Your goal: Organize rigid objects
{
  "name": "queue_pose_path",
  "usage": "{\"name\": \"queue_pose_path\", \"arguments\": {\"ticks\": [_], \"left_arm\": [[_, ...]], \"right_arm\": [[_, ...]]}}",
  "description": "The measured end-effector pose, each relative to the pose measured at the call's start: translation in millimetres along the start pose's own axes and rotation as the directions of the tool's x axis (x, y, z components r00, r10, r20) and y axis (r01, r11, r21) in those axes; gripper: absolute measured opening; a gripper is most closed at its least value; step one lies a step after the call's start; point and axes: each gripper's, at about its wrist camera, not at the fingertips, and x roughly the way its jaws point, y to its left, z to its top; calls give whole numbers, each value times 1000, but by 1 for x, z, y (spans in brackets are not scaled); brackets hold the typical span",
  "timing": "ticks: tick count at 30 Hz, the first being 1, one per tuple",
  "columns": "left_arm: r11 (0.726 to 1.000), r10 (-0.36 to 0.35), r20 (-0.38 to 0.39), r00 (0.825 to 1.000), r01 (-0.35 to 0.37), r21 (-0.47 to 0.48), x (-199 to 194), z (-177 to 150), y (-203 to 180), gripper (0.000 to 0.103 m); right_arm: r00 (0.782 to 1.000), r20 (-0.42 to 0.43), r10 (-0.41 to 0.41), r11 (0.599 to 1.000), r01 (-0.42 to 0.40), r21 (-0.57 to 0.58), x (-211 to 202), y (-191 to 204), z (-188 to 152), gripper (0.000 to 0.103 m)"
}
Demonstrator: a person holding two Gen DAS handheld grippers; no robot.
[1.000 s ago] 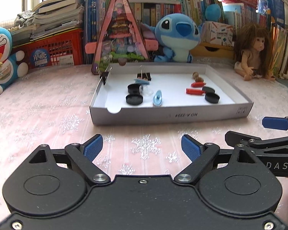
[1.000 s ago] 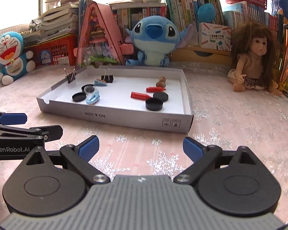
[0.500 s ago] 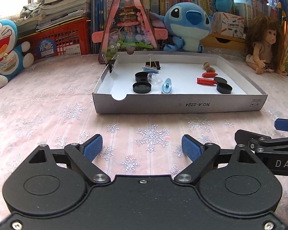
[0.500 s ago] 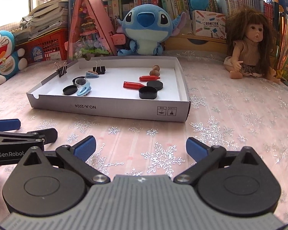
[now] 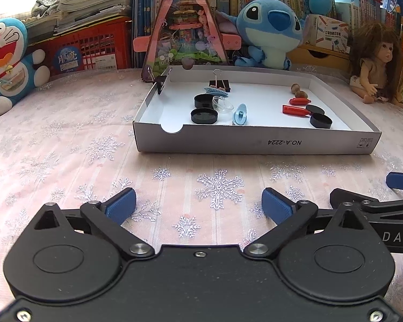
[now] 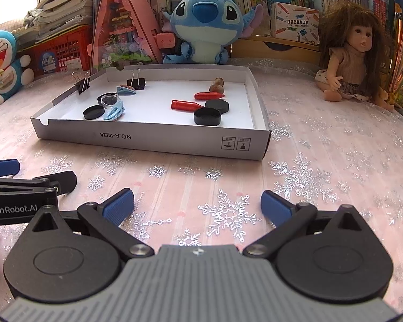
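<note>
Our left gripper (image 5: 198,205) is opening its fingers, nothing between them; our right gripper (image 6: 197,204) has fingers spread wide, empty, above the table (image 6: 322,161).

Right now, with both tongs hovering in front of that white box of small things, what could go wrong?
Some guesses:
1. The clear cup leans against a black lid and a blue clip; grabbing one may knock the others.
2. The red pieces look round and could roll.
3. The shallow box might slide if the left tongs, now opening and empty, bump it.
</note>
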Motion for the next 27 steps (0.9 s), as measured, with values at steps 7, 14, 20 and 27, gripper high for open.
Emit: {"name": "queue_pose_path", "arguments": {"ticks": [7, 14, 20, 27], "left_arm": [[1000, 0, -4, 1000, 0, -4, 1, 0, 1, 103], [1000, 0, -4, 1000, 0, -4, 1, 0, 1, 103], [1000, 0, -4, 1000, 0, -4, 1, 0, 1, 103], [1000, 0, -4, 1000, 0, -4, 2, 0, 1, 103]], "right_arm": [[1000, 0, 0, 1000, 0, 0, 0, 0, 0, 103], [1000, 0, 0, 1000, 0, 0, 0, 0, 0, 103], [1000, 0, 0, 1000, 0, 0, 0, 0, 0, 103], [1000, 0, 0, 1000, 0, 0, 1, 1, 0, 103]]}}
